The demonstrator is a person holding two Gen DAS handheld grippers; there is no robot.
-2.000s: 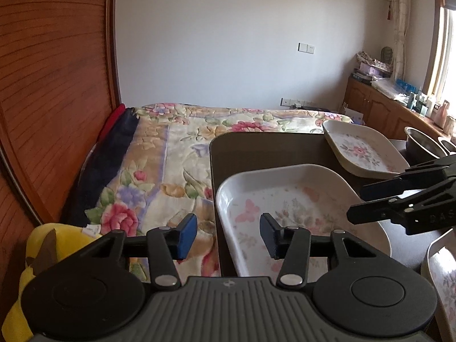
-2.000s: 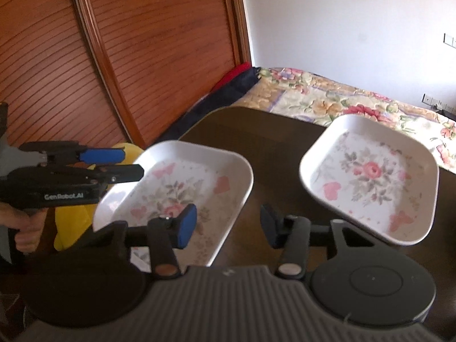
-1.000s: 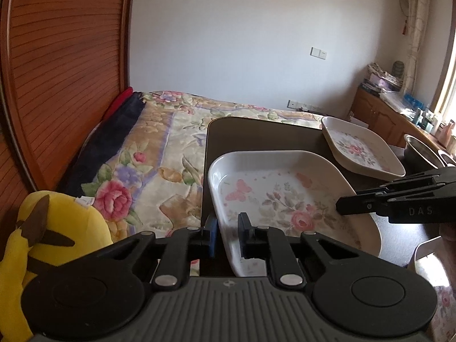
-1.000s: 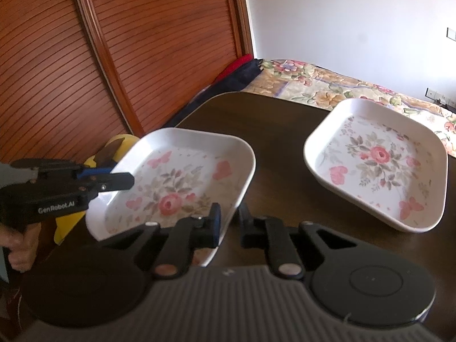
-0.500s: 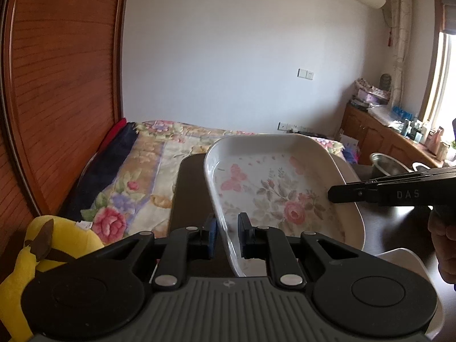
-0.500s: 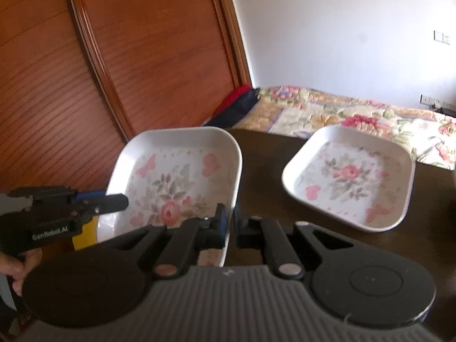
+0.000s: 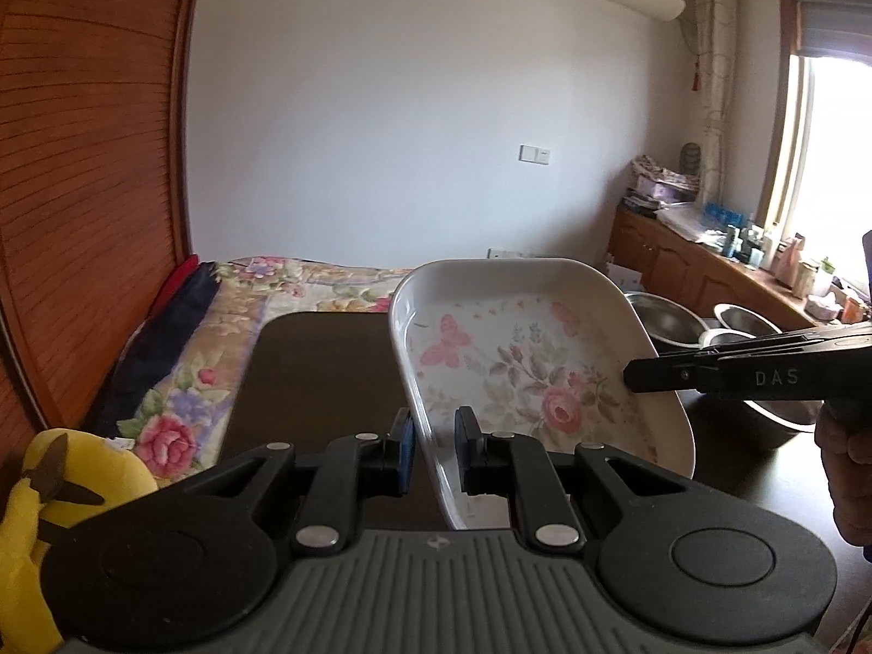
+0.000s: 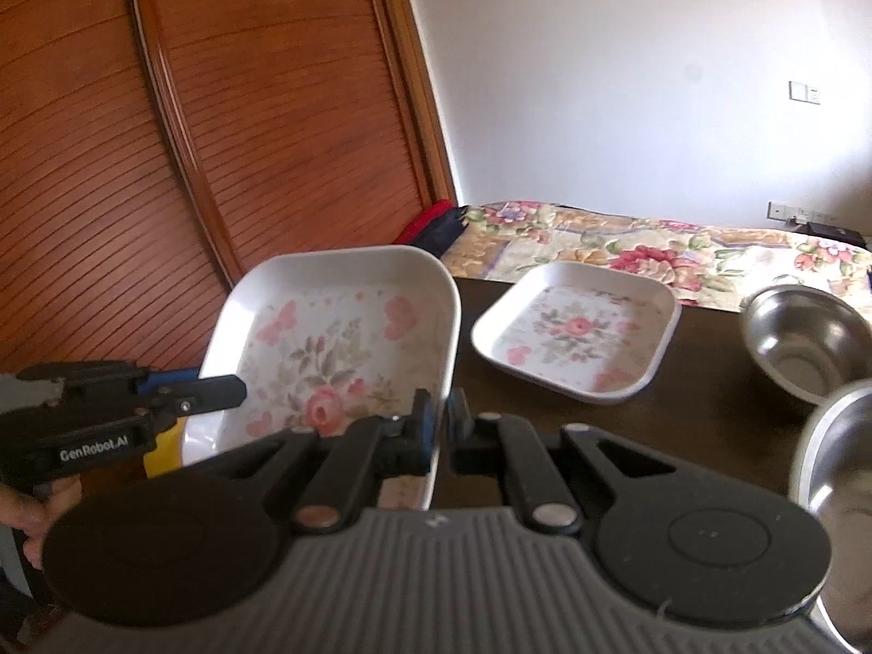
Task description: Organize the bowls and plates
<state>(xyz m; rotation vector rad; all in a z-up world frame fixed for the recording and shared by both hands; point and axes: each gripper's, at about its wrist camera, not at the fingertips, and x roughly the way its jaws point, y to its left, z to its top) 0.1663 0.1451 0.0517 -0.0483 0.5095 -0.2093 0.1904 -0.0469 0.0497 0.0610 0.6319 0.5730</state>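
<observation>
With both claws clamped on opposite rims of the big white square plate with the pink rose and butterfly print (image 7: 523, 376), it hangs in the air above the dark brown wooden table (image 7: 321, 370), tilted, with nothing under it. The left gripper (image 7: 434, 452) pinches the plate's near left rim; the right gripper (image 8: 438, 430) is closed tight on the opposite rim. I reckon the biggest risk is the two hands drifting apart or twisting against each other: glazed rims look slick, and a thin pinch on each could slide off and drop the plate onto the tabletop.

Next comes the table's left edge, beside the floral bedspread (image 7: 180, 398); the plate overhangs towards that side, so a slip there could land off the table.

A second, smaller white floral square plate (image 8: 577, 335) sits flat on the table ahead, with bare wood around it, so stacking there looks open. To the right, the shiny steel bowls (image 8: 806, 349) crowd the way; a wide swing could clip them.
</observation>
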